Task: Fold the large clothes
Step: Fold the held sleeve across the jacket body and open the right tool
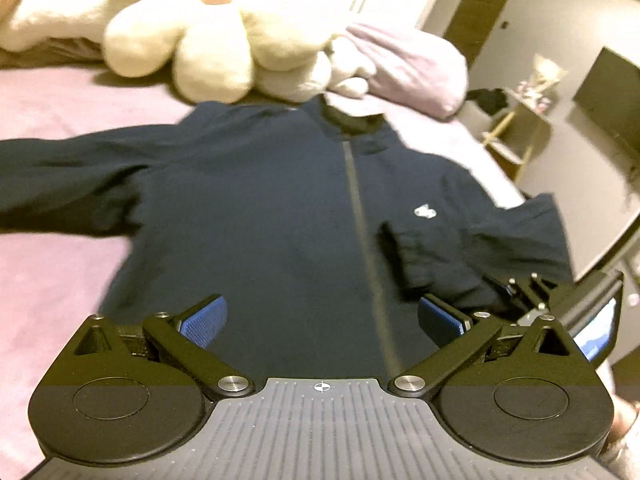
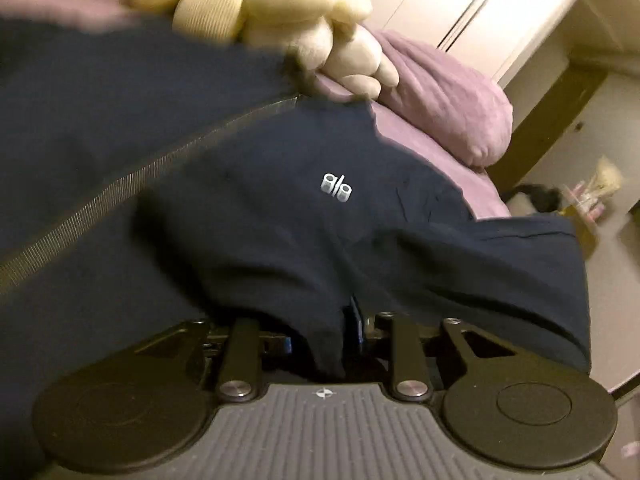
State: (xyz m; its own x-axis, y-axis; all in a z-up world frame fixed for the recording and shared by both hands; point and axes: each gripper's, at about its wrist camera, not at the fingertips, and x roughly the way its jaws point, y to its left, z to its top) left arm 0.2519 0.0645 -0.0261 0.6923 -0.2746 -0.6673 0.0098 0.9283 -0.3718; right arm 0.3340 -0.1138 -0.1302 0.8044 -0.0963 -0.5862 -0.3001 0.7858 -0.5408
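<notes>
The navy jacket [image 1: 260, 208] lies zip-up on the purple bed [image 1: 48, 280], one sleeve [image 2: 320, 280] folded across its chest. The right gripper [image 2: 344, 328] seems clamped on that sleeve, its pads mostly buried in cloth. The left gripper [image 1: 320, 320] stands wide apart, empty, above the hem

Plush toy [image 1: 216, 48] and pillow [image 1: 416, 68] crowding jacket's [image 1: 260, 200] collar

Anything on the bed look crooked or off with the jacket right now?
Yes. The navy jacket lies unevenly: one sleeve stretches straight out, while the other sleeve is bunched across the front below the white logo, its fabric caught in the right tool. The plush toy crowds the collar.
</notes>
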